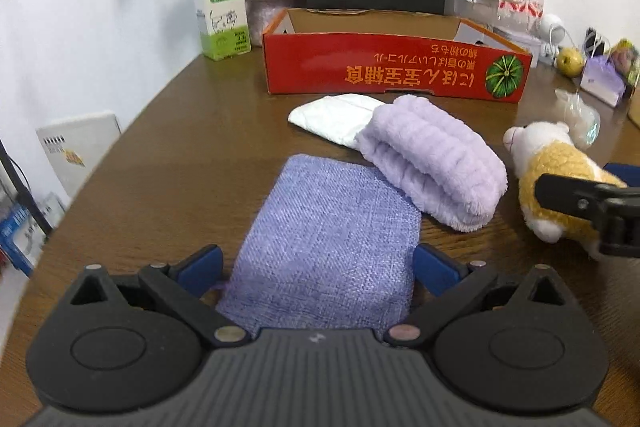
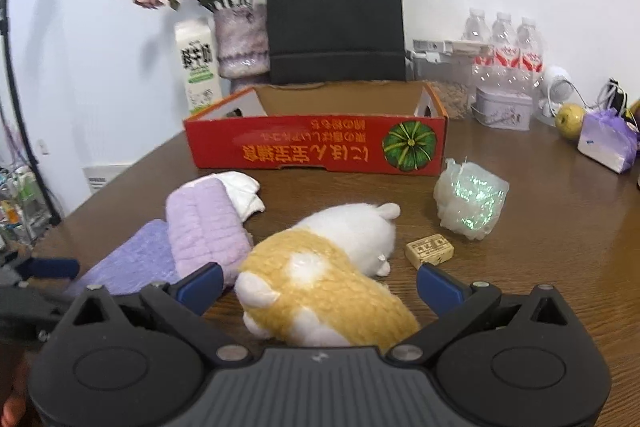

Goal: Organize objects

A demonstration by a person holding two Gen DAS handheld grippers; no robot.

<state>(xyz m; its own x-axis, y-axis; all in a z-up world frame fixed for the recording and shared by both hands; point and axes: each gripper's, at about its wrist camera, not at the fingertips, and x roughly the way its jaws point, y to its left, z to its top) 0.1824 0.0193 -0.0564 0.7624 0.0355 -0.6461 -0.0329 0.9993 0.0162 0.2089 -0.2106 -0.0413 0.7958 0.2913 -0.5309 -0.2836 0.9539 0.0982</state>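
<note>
Open brown table [image 1: 168, 155] left of the woven cloth [image 1: 332, 239]. Ahead, blocked by rolled towel [image 1: 432, 163], white pack [image 1: 332, 115] and red box [image 1: 392, 71]. Rightward, crowded by plush toy [image 2: 328, 267], small carton [image 2: 430, 251], wrapped bundle [image 2: 472, 203].

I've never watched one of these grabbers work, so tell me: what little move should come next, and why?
Probably close the right gripper on the plush toy. Its jaws stand wide open on either side of the toy, nothing is held, and the red cardboard box behind looks empty, ready for it.
</note>
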